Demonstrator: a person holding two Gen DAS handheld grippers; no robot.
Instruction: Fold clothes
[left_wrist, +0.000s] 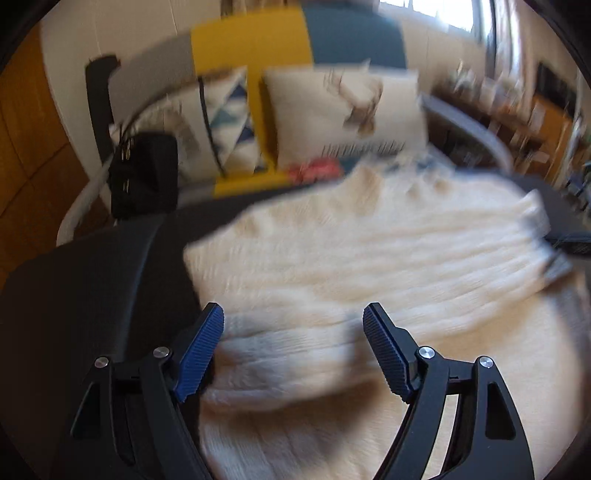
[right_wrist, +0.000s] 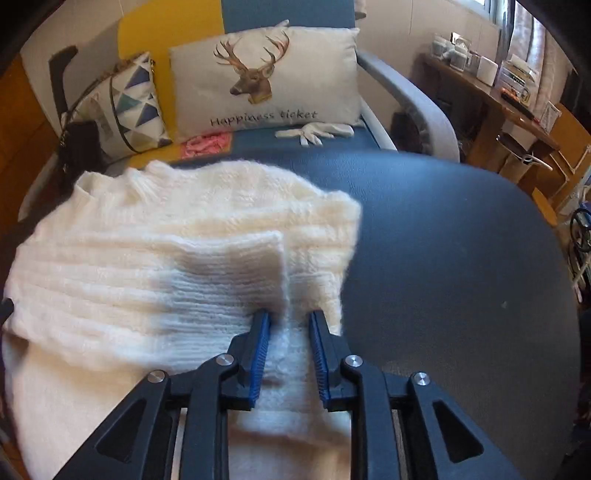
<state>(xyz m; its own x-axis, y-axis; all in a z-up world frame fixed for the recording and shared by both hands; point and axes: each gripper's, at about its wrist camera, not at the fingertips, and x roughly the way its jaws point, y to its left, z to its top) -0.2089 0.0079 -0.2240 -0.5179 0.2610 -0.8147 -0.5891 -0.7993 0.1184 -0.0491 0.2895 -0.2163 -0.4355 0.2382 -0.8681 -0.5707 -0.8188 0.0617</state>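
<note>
You are holding your left gripper (left_wrist: 293, 319), fingers spread wide, above the cream knitted sweater (right_wrist: 155, 258) lying on the dark table (right_wrist: 461, 240) before the deer cushion (right_wrist: 266, 74), while your right gripper (right_wrist: 290, 323), jaws narrowly parted, is straddling a fold of its knit without clearly pinching it.

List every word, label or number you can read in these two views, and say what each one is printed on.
"Happiness ticket": in dark script along the lower edge of the deer cushion on the sofa, right wrist view.

The same line on that cushion in the left wrist view is too blurred to read.

Labels on the boxes and containers on the wooden side table are too small to read.

Nothing else carries text.
</note>
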